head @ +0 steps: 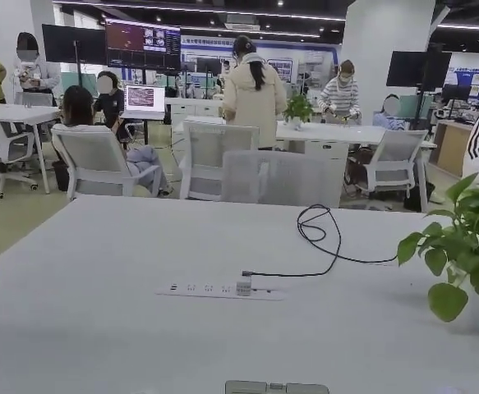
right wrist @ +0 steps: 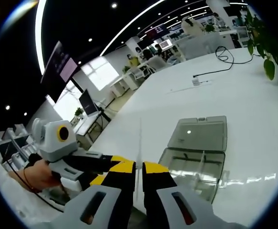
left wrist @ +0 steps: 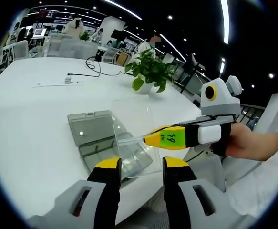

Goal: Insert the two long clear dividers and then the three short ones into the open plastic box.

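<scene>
The open clear plastic box point(left wrist: 111, 155) lies on the white table point(left wrist: 29, 124), its lid point(left wrist: 90, 126) folded back flat. In the right gripper view the box point(right wrist: 193, 169) has clear dividers standing inside. My right gripper point(right wrist: 139, 168) is shut on a clear divider point(right wrist: 139, 138), seen edge-on between its yellow tips. From the left gripper view, the right gripper point(left wrist: 146, 140) holds that clear divider point(left wrist: 131, 119) upright over the box. My left gripper point(left wrist: 141, 164) is open just in front of the box's near edge, nothing between its fingers. The lid's edge point(head: 276, 387) peeks in at the bottom of the head view.
A potted plant point(head: 461, 246) stands at the table's right. A white power strip point(head: 218, 290) with a black cable point(head: 321, 234) lies mid-table. Beyond the far edge are chairs point(head: 99, 160), desks and several people.
</scene>
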A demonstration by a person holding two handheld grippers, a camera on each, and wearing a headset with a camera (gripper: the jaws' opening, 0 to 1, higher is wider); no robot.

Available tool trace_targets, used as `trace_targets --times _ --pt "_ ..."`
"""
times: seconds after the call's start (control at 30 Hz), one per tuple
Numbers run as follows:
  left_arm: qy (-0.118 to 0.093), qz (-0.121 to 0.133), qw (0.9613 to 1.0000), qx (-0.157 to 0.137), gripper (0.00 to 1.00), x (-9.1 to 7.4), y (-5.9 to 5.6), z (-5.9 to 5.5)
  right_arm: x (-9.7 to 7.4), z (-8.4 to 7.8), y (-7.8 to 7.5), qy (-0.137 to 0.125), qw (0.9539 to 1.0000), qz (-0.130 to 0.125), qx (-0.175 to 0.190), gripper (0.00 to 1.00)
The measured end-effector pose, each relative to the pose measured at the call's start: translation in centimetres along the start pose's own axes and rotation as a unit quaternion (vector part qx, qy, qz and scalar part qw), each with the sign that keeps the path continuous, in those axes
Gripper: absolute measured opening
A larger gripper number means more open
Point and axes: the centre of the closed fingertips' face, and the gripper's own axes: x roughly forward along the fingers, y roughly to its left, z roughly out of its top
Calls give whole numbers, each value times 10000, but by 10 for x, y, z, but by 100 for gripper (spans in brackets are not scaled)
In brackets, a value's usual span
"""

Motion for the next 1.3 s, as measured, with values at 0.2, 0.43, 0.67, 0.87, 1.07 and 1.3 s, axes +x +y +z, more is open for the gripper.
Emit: trace_targets --times 0.2,0.43,0.67,0.87,1.07,1.3 --pt "-30 -120 9998 176 39 -7 4 -4 0 0 -7 205 9991 -154 330 7" --pt "-83 -166 9976 671 49 -16 14 -8 3 2 -21 568 9962 -398 520 7" --pt "-80 -354 9932 1107 64 -22 19 -15 12 -1 -37 1166 9882 -743 656 7" --pt "92 -514 9882 1437 74 -24 22 -27 20 -10 -51 1688 9762 -1073 835 7" --pt "193 -694 9850 1568 81 -25 27 -36 28 -20 -57 2043 9640 -1311 1088 7" --pt "299 -885 9794 1793 88 -26 30 -47 33 -35 -62 2305 9509 -1519 1402 7"
